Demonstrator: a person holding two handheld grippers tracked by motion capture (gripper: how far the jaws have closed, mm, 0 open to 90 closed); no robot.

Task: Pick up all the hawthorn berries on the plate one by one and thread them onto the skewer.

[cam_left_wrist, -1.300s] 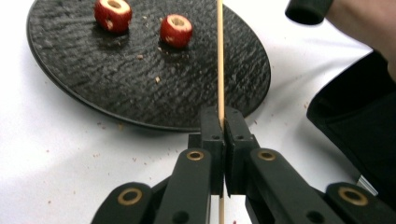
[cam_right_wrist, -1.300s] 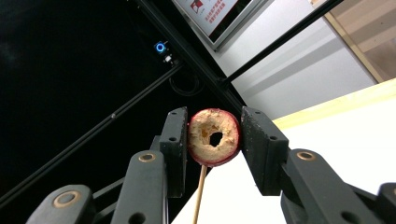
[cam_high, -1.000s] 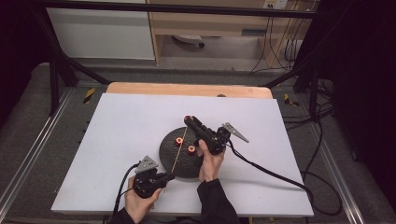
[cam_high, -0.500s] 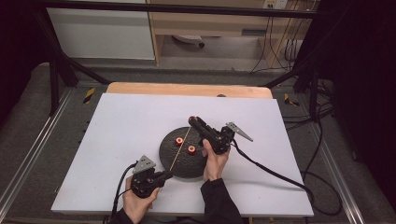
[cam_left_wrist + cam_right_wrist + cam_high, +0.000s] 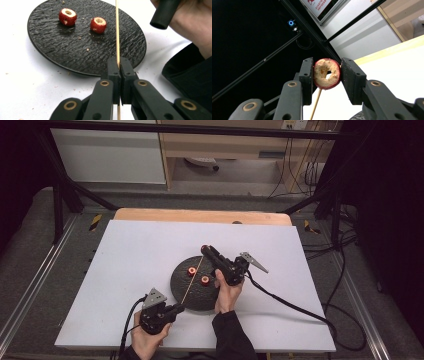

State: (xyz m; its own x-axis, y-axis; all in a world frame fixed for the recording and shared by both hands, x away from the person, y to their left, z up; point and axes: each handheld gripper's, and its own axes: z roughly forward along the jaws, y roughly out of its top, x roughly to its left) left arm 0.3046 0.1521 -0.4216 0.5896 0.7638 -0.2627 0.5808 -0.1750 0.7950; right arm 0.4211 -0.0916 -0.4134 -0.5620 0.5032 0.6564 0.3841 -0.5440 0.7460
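A black round plate [image 5: 196,290] lies on the white table with two red cored fruit pieces [image 5: 67,16] [image 5: 98,24] on it. My left gripper [image 5: 179,308] sits at the plate's near edge, shut on the lower end of a thin wooden skewer [image 5: 117,32]. The skewer slants up and away over the plate. My right gripper [image 5: 205,251] hovers over the plate's far side. In the right gripper view its jaws [image 5: 327,72] are shut on a third cored red fruit piece [image 5: 324,81]. The skewer [image 5: 316,103] meets that piece from below.
The white board [image 5: 130,255] covers a wooden table [image 5: 200,215]. Small crumbs dot the plate and the board near it. Both cables trail toward the near edge and the right. A black frame and a shelf with wires stand beyond the table.
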